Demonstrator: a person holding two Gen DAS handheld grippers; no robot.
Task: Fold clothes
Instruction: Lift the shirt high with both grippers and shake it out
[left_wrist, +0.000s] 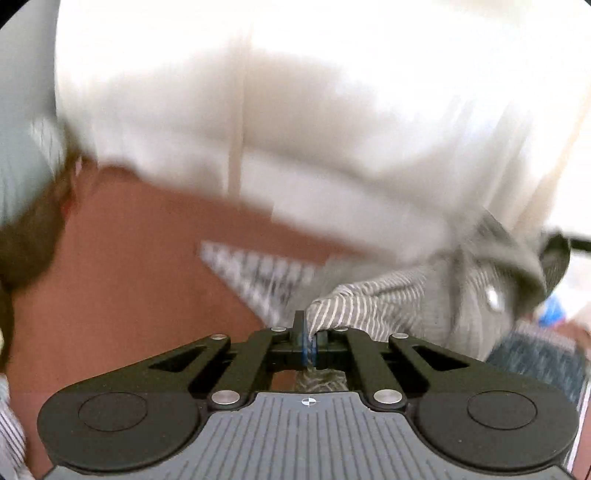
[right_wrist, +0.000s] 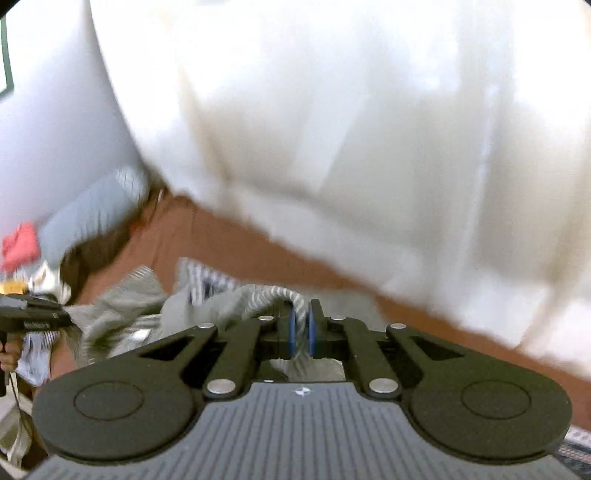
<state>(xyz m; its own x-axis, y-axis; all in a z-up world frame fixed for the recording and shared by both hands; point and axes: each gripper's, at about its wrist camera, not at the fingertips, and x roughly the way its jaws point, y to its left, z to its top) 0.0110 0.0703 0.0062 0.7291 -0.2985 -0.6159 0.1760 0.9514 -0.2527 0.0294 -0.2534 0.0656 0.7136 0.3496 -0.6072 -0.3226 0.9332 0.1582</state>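
Observation:
A grey shirt with thin white stripes (left_wrist: 388, 302) hangs between my two grippers, above a reddish-brown surface (left_wrist: 140, 266). My left gripper (left_wrist: 309, 341) is shut on an edge of this shirt, with cloth bunched between its blue pads. The shirt trails off to the right, where a white button (left_wrist: 493, 297) shows. My right gripper (right_wrist: 302, 330) is shut on another rolled edge of the same striped shirt (right_wrist: 258, 299). In the right wrist view the cloth runs left to the other gripper (right_wrist: 33, 317). Both views are motion-blurred.
A large white cloth (left_wrist: 314, 110) covers the far part of the surface and also fills the right wrist view (right_wrist: 351, 129). A second striped piece (left_wrist: 255, 273) lies on the brown surface. A red item (right_wrist: 18, 245) sits far left. A blue patterned fabric (left_wrist: 535, 358) lies at the right.

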